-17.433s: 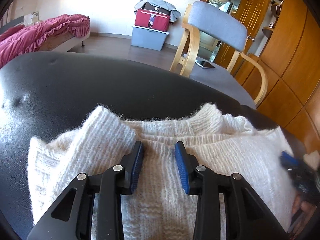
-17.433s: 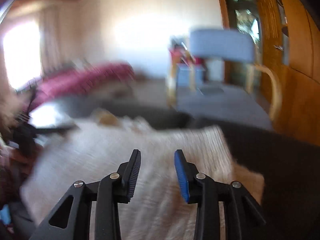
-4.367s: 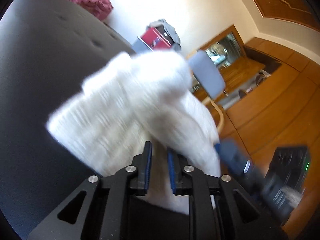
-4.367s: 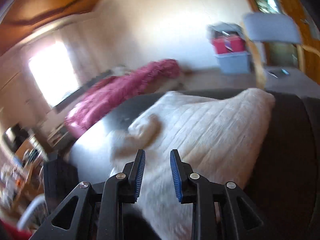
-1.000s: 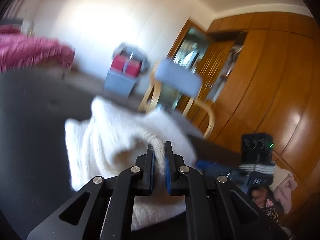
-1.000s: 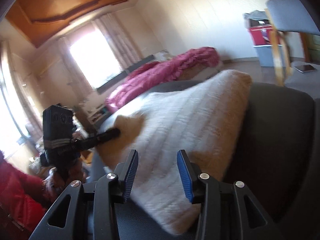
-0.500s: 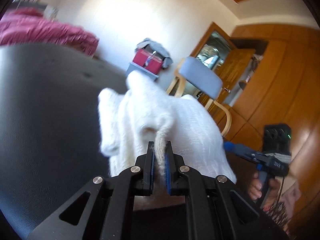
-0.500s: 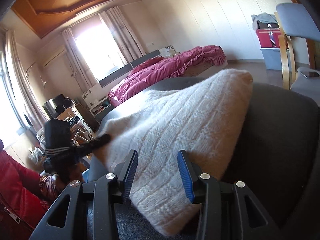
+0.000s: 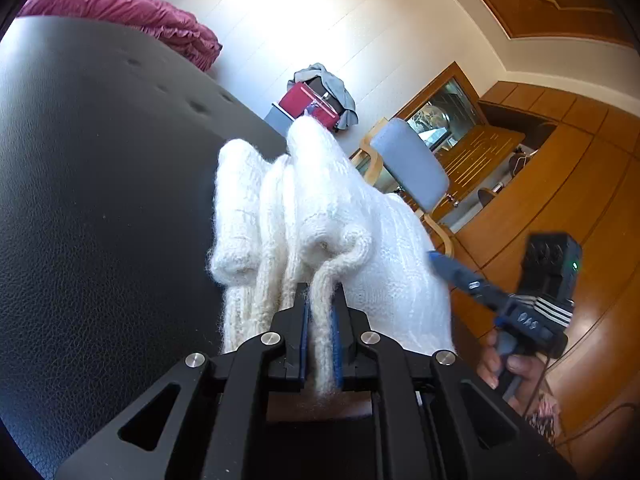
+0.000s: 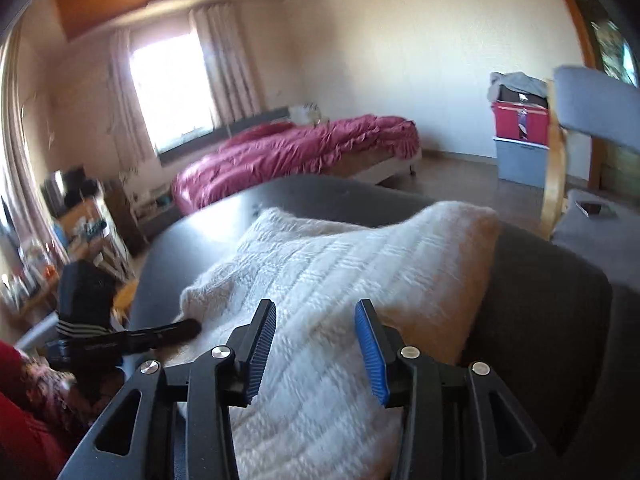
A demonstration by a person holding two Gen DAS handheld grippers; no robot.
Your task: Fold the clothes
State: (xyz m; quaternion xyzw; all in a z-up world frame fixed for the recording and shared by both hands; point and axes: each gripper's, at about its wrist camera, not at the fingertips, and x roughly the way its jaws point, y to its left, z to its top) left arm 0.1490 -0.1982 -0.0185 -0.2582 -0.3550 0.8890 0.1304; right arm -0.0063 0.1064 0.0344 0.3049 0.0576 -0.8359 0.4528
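A white knitted sweater [image 9: 332, 216] lies bunched in thick folds on a black leather surface [image 9: 100, 200]. My left gripper [image 9: 319, 312] is shut on a rolled edge of the sweater, lifting it toward the camera. In the right wrist view the sweater [image 10: 352, 272] spreads flat across the same dark surface [image 10: 552, 304]. My right gripper [image 10: 316, 340] hovers open just above the sweater's near part, nothing between its fingers. The left gripper [image 10: 176, 334] shows at the sweater's left edge there. The right gripper [image 9: 460, 274] appears beside the sweater in the left wrist view.
A grey chair with wooden arms [image 9: 412, 168] stands behind the surface. A red case on a grey box [image 10: 520, 140] sits by the wall. A bed with a magenta cover [image 10: 296, 152] is farther back. Wooden cabinets [image 9: 560, 184] line the right side. A hand [image 9: 500, 364] holds the right gripper.
My left gripper has tilted and pulled the pinched sweater edge up, bunching the folds closer. My right gripper has swung, staying open over the sweater.
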